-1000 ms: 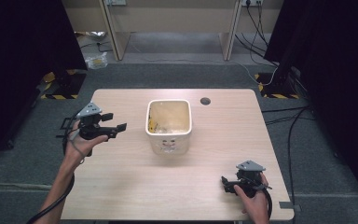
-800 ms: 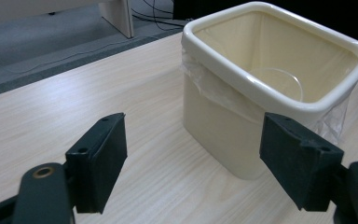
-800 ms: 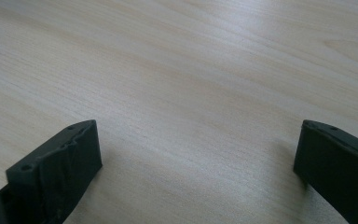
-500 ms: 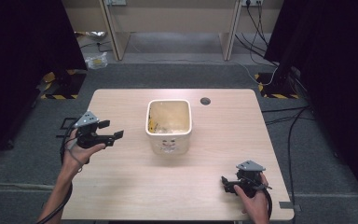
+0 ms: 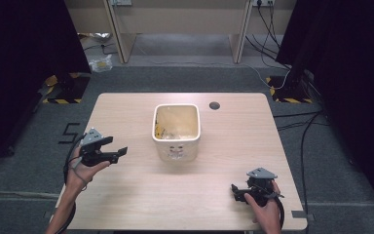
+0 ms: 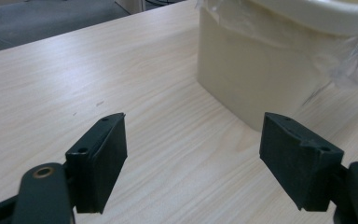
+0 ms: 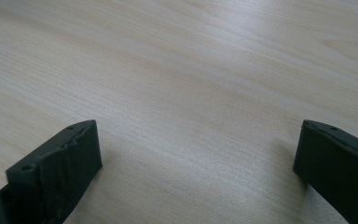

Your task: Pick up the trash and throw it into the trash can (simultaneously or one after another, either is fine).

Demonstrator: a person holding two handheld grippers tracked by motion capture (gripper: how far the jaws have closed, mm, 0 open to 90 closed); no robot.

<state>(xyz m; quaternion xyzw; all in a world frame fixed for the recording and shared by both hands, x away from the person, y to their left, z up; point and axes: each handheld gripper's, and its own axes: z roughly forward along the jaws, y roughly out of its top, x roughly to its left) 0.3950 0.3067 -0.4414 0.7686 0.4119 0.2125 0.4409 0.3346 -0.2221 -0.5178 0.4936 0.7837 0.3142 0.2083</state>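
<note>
The wooden counter (image 5: 136, 195) carries a cream square bin (image 5: 176, 132) at its middle, standing upright with its open mouth facing up and a clear plastic liner folded over its rim. The bin has no marked long axis; one flat side, bearing a small printed face, is turned toward the person. The left hand-held gripper (image 5: 119, 153) is held over the counter's left part, near the bin's left side but apart from it, with its jaws spread wide, empty and pointing toward the bin. In the left gripper view the bin (image 6: 261, 60) rises just beyond the jaws. The right hand-held gripper (image 5: 235, 191) sits at the counter's near right corner, well apart from the bin, its jaws spread wide over bare wood. A small dark round hole (image 5: 214, 105) lies beyond the bin.
</note>
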